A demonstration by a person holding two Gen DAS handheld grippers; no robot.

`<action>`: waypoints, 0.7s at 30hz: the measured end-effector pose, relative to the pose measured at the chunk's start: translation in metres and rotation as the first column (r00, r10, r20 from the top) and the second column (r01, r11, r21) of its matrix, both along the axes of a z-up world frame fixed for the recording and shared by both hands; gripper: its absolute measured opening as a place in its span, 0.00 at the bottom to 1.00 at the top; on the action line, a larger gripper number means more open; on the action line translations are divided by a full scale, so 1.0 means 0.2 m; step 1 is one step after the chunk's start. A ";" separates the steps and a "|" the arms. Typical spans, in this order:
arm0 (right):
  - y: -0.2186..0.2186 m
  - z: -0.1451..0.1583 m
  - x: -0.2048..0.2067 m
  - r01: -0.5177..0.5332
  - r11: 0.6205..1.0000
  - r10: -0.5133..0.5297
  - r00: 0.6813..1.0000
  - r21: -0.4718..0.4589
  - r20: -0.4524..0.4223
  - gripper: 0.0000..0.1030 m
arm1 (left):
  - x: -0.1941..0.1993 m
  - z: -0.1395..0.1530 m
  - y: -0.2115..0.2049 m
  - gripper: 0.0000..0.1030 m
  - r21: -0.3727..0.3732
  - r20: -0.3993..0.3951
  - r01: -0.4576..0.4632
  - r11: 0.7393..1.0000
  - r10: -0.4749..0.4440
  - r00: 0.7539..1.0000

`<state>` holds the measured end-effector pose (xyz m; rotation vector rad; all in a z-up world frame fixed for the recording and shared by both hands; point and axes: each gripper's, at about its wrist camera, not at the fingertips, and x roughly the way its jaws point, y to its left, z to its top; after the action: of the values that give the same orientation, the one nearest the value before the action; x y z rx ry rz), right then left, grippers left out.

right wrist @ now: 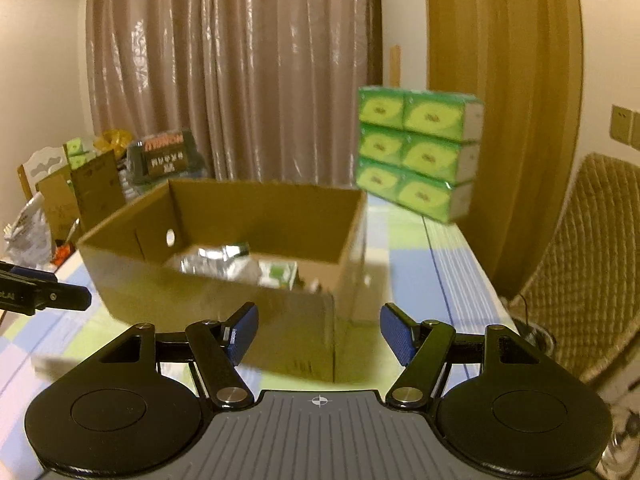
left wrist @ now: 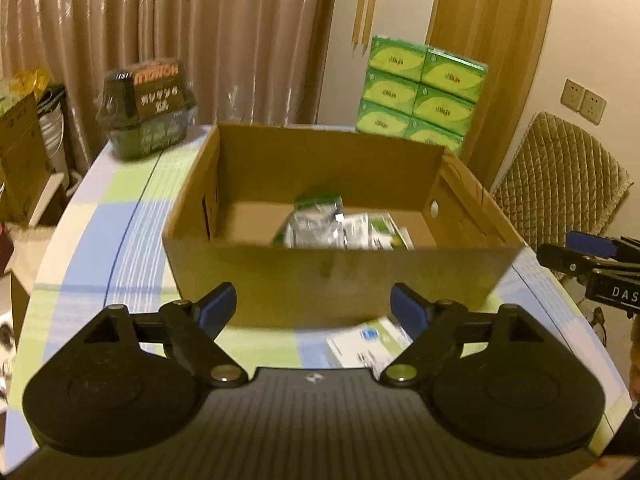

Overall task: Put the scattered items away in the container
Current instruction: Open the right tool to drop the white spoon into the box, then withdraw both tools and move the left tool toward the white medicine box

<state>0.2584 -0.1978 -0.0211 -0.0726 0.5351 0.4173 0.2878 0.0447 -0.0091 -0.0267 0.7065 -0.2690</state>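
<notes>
My left claw (left wrist: 313, 307), spread and empty, hangs over what looks like a white packet (left wrist: 362, 346) at five o'clock, just short of the cardboard box (left wrist: 332, 276) on the desk (left wrist: 120, 240).

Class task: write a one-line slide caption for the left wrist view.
Open left gripper faces a cardboard box holding packets.

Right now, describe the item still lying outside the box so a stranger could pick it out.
Find the open cardboard box on the checked tablecloth. In front of its near wall lies a flat white packet, partly hidden behind the left gripper. Unlike the packets inside the box, it rests on the cloth.
</notes>
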 end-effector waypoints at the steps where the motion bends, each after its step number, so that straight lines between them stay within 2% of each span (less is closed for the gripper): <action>1: -0.02 -0.02 -0.02 0.006 1.000 -0.006 1.000 -0.004 -0.011 0.63 | -0.03 -0.01 -0.01 0.79 -0.002 -0.010 0.000 1.000 0.000 1.000; 12: -0.17 -0.20 -0.23 0.045 0.998 -0.050 0.990 -0.041 -0.134 0.64 | -0.31 -0.18 -0.15 0.82 -0.022 -0.131 -0.003 1.000 0.001 0.991; 21: -0.22 -0.29 -0.27 0.043 0.997 -0.054 0.981 -0.062 -0.186 0.64 | -0.41 -0.25 -0.25 0.82 -0.001 -0.128 -0.013 1.000 0.012 0.992</action>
<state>0.2041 -0.2408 -0.0784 -0.0763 0.7339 0.3631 0.2057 -0.0056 -0.0597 -0.0503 0.8337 -0.2575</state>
